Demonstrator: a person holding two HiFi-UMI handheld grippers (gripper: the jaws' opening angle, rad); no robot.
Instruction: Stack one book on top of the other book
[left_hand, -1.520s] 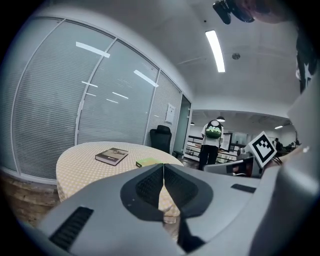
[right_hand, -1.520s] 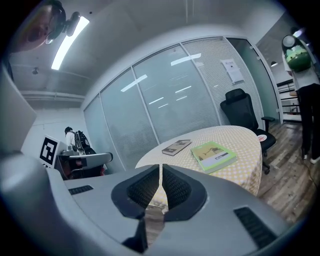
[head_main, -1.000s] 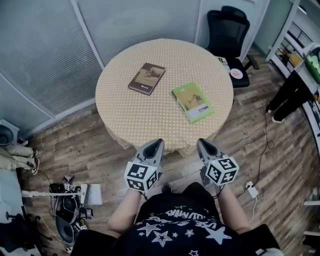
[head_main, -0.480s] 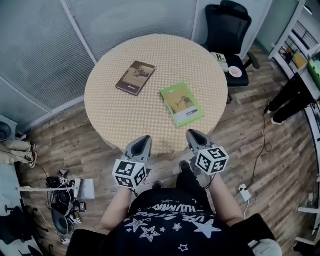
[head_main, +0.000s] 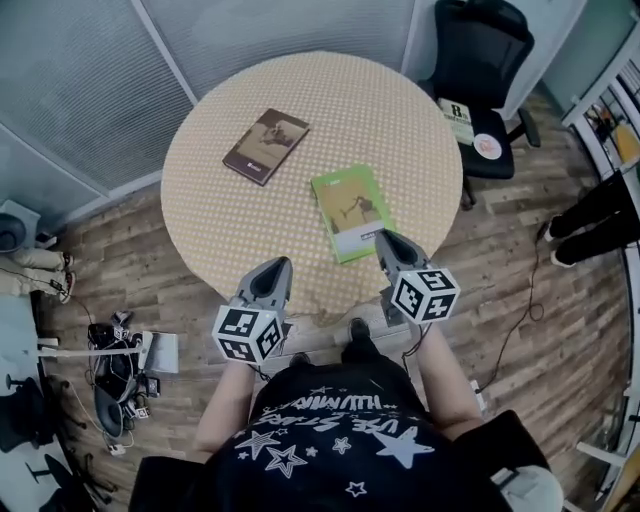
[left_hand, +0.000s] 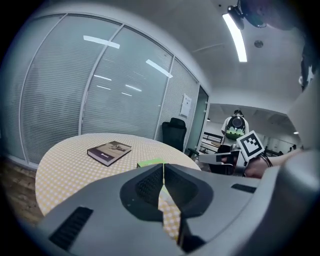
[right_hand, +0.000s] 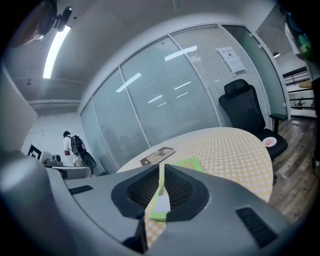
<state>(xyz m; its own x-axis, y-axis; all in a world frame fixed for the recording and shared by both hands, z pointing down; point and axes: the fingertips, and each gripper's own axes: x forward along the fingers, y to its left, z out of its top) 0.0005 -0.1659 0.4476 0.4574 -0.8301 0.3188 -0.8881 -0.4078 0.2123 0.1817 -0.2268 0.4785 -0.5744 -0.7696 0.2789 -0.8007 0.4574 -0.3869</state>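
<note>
Grey jaws are pressed together, empty, on both our left gripper (head_main: 277, 263) and our right gripper (head_main: 385, 238). Our right tip is just beside the green book's (head_main: 349, 212) near corner, our left at the round table's (head_main: 200, 230) near edge. The brown book (head_main: 266, 146) lies apart from the green one, further left, with bare dotted cloth between them. Wooden floor (head_main: 130, 250) surrounds the table, and a black chair (head_main: 480, 50) stands beyond it.

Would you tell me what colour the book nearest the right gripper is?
The book is light green, seen best in the head view.
</note>
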